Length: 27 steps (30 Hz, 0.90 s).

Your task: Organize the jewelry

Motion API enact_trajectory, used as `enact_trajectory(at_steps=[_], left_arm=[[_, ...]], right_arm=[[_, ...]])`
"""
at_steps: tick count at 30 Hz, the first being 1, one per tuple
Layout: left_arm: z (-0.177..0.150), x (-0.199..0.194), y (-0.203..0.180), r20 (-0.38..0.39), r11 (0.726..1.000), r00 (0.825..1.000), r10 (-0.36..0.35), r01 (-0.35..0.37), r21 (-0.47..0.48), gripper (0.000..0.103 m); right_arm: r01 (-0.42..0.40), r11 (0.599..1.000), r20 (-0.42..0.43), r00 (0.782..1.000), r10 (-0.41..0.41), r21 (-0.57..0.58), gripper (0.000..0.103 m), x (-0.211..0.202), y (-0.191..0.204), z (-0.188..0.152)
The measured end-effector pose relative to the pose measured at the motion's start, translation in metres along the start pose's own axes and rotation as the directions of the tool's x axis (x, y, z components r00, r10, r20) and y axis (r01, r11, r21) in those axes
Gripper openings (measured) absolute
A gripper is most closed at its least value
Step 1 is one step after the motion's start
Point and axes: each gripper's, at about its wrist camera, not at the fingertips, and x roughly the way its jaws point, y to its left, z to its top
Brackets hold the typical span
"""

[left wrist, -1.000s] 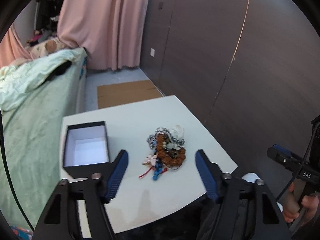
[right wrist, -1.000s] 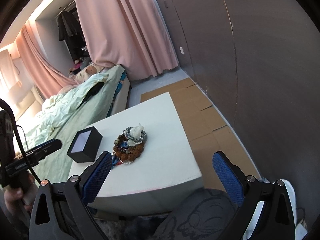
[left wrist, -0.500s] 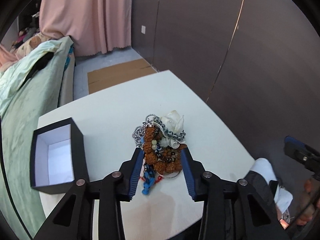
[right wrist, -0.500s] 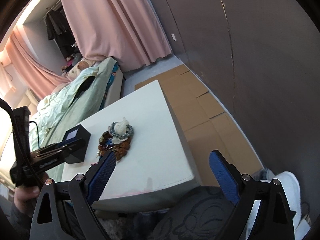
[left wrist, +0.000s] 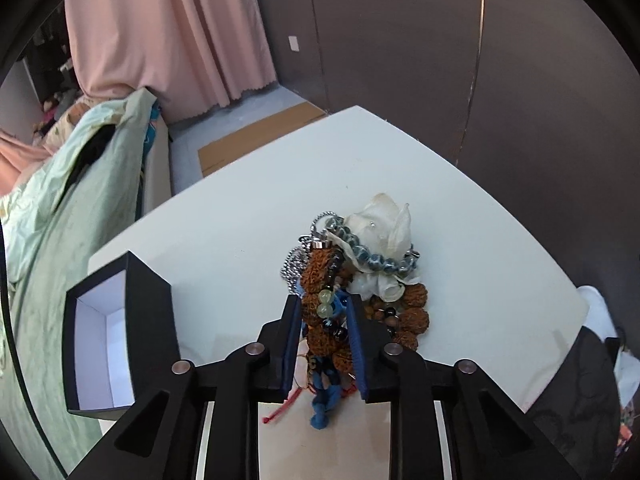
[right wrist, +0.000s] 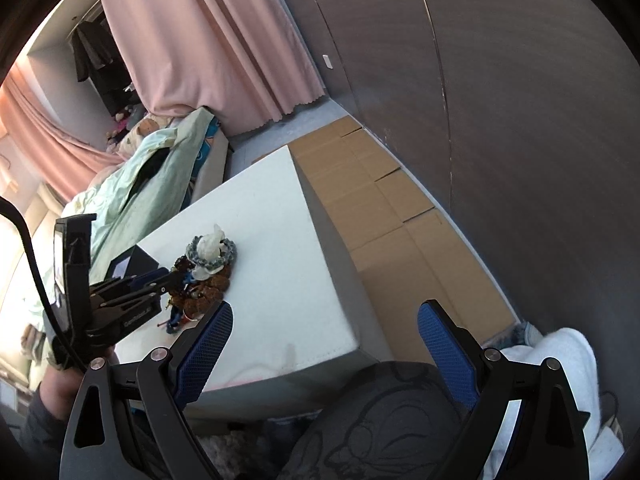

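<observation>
A tangled pile of jewelry (left wrist: pixel 360 280) lies on the white table (left wrist: pixel 248 216): brown seed-bead bracelets, a grey-blue bead bracelet around a white flower piece (left wrist: pixel 380 232), a silver chain, blue and red cords. My left gripper (left wrist: pixel 323 304) is down in the pile's near end, its jaws closed in on a brown bead bracelet (left wrist: pixel 316 276) and blue cord. An open black box (left wrist: pixel 116 340) with a white inside stands to the left. My right gripper (right wrist: pixel 324 320) is open and empty, held off the table's near corner. The pile also shows in the right wrist view (right wrist: pixel 204 268).
A bed with a pale green cover (left wrist: pixel 60 208) runs along the table's left side. Flattened cardboard (right wrist: pixel 380 200) covers the floor right of the table, by a dark wardrobe wall (right wrist: pixel 500 100). Pink curtains (left wrist: pixel 168 40) hang at the back.
My left gripper has moved forward and down onto the jewelry pile and its jaws have narrowed from wide open to closed around the beads. The right gripper drifted slightly, still open.
</observation>
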Motion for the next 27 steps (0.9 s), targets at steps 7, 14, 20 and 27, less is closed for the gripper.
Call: enact_trajectory(at_steps=[7, 14, 20, 27], left_arm=[[0.001, -0.008, 0.009, 0.024, 1.000, 1.000, -0.019, 0.019, -0.013, 0.008], [0.002, -0.023, 0.019, 0.052, 0.996, 0.996, -0.074, 0.076, -0.051, 0.008], [0.005, -0.051, 0.035, 0.117, 0.985, 0.985, -0.127, 0.138, -0.099, 0.008], [0.005, -0.080, 0.057, 0.186, 0.976, 0.972, -0.144, 0.171, -0.135, 0.008]], right_arm=[[-0.004, 1.000, -0.005, 1.000, 0.004, -0.013, 0.094, 0.004, 0.007, -0.002], [-0.006, 1.000, -0.003, 1.000, 0.006, -0.031, 0.094, 0.003, 0.015, -0.004], [-0.019, 0.999, -0.007, 1.000, 0.019, -0.028, 0.094, 0.007, 0.021, -0.004], [-0.053, 0.998, -0.005, 0.999, 0.053, -0.018, 0.094, 0.014, 0.033, 0.001]])
